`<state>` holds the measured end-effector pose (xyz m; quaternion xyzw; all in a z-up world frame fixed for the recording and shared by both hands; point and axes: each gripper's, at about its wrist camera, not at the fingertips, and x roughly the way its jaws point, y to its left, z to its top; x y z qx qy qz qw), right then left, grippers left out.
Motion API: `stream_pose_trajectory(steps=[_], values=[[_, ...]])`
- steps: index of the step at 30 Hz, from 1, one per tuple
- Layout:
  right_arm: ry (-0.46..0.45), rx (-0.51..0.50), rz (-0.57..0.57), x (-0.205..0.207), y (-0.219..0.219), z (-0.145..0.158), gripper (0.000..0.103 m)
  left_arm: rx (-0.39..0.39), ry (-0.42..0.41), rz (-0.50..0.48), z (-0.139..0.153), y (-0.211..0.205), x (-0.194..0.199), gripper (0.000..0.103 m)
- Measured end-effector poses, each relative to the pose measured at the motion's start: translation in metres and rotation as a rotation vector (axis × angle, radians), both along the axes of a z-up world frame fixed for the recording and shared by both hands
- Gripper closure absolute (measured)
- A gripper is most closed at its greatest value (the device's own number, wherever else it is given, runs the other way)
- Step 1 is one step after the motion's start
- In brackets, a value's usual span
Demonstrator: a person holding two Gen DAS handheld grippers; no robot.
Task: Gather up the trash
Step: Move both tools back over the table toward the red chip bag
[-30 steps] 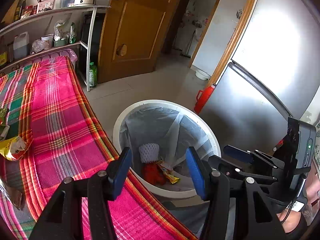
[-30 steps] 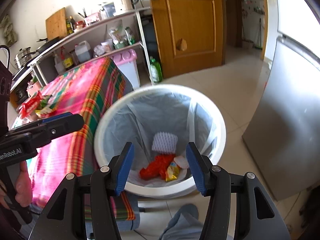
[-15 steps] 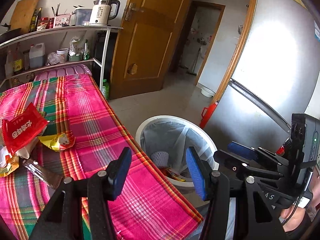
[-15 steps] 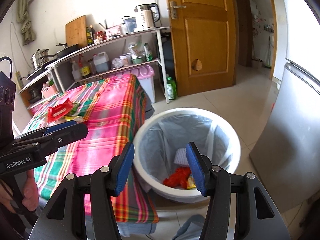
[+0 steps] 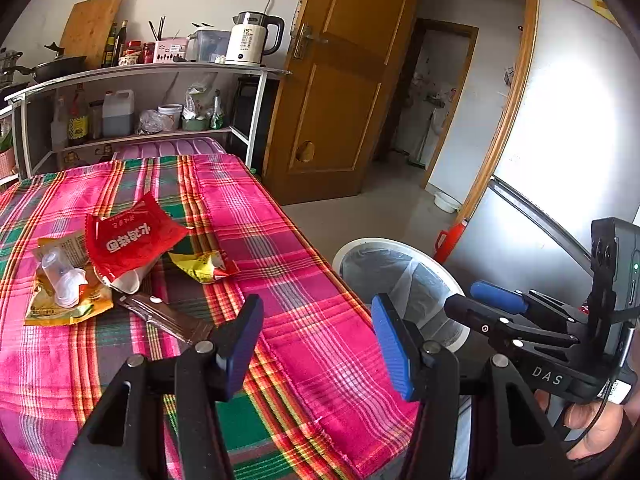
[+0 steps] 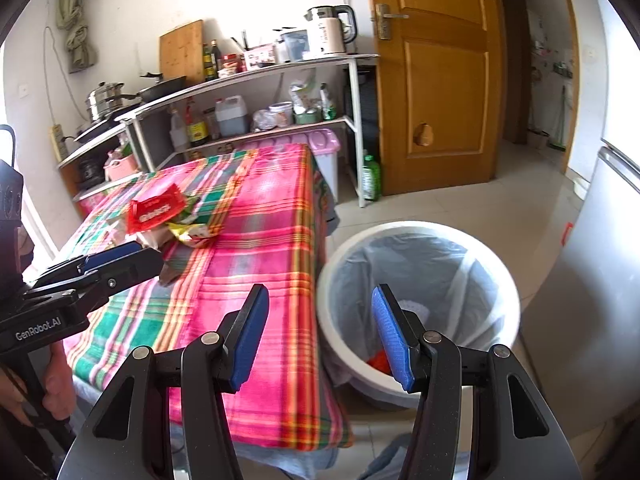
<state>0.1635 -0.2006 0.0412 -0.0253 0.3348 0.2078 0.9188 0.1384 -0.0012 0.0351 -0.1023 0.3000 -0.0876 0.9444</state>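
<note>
Trash lies in a heap on the pink plaid tablecloth [image 5: 304,280]: a red snack packet [image 5: 128,236], a yellow wrapper [image 5: 202,266], an orange-yellow bag [image 5: 60,304] with a clear plastic cup [image 5: 62,280] on it, and a brown wrapper [image 5: 168,318]. My left gripper [image 5: 316,340] hangs open and empty over the cloth, to the right of the heap. My right gripper [image 6: 320,332] is open and empty above the table's corner, beside the white bin [image 6: 420,236]. The bin has a grey liner and holds red trash [image 6: 378,360] and a white foam piece [image 6: 416,306].
The bin [image 5: 360,246] stands on the tiled floor between the table and a silver fridge [image 6: 592,280]. A shelf rack [image 5: 160,76] with a kettle, bottles and pans stands behind the table. A wooden door [image 6: 436,80] is at the back. A person's hand [image 5: 592,428] holds the right gripper.
Both grippers have drawn back and up from over the bin and swung left toward the table. The trash heap on the cloth has come into view. Both stay open and empty.
</note>
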Motion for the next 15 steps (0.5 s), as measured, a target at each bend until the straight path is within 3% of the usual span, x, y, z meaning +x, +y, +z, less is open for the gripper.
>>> stream_pose_trajectory(steps=[15], values=[[0.033, 0.021, 0.114, 0.002, 0.037, -0.002, 0.048, 0.002, -0.010, 0.096, -0.005, 0.039, -0.022, 0.045]])
